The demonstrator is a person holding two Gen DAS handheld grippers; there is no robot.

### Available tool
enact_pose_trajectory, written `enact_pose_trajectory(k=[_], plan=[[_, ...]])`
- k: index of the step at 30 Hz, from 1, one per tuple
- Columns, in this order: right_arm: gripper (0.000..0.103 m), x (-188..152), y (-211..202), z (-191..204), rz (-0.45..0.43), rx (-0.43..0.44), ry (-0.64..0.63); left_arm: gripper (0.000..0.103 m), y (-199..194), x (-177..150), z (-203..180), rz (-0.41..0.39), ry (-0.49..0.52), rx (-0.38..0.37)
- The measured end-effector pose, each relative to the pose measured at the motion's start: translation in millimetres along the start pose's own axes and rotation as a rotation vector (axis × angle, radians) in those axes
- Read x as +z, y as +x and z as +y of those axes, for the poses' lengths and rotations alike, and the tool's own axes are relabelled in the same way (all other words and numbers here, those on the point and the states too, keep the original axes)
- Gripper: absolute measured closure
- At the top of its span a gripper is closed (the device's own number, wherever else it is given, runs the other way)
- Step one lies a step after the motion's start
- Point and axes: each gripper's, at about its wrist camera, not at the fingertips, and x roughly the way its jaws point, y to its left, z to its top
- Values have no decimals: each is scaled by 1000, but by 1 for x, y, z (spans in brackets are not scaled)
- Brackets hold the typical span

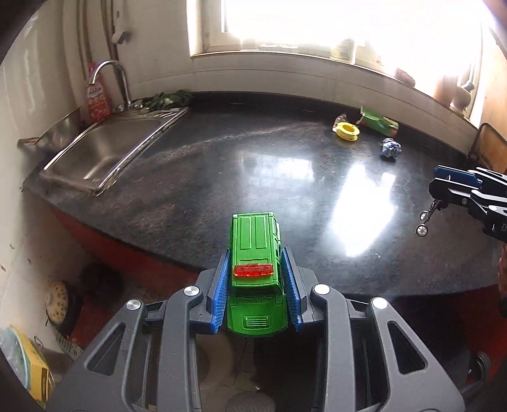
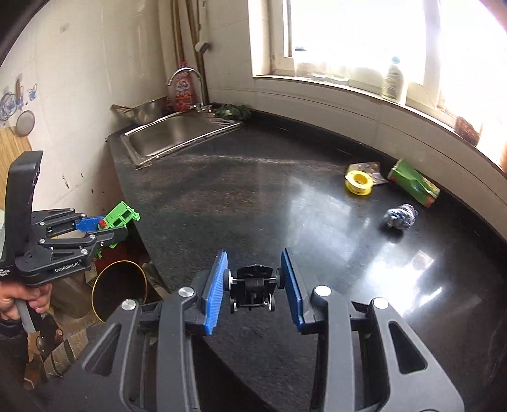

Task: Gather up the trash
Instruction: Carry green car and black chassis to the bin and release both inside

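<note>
The left gripper (image 1: 257, 282) pinches a green toy car body (image 1: 256, 253), its length running along the fingers, out past the counter (image 1: 196, 177) edge; a dark bin (image 2: 118, 290) lies below it. The right gripper (image 2: 255, 279) clamps a black wheeled chassis (image 2: 252, 286) crosswise by its axle ends. Ahead to its right lie a crumpled wad (image 2: 400, 216), yellow spool (image 2: 358, 181) and green packet (image 2: 413, 182), the counter between bare.

The left wrist camera looked forward and down along its own fingers from off the front edge of the dark counter (image 1: 221, 164), facing the window (image 1: 317, 25). The right wrist camera looked likewise from further right. Both shared the sink (image 2: 171, 139) and yellow spool (image 1: 347, 130).
</note>
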Motion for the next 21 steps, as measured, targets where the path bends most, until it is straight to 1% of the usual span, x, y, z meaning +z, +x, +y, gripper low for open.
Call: enact_pose_trajectory(k=[5, 10, 15, 21], plan=[[68, 31, 36, 73, 5, 137, -94, 72, -11, -26, 55, 17, -95, 115], [67, 50, 77, 146, 47, 273, -162, 72, -21, -53, 110, 43, -191, 234], [67, 57, 112, 216, 114, 379, -228, 72, -27, -84, 160, 84, -297, 305], [67, 47, 143, 289, 180, 465, -322, 72, -21, -128, 200, 147, -396, 359]])
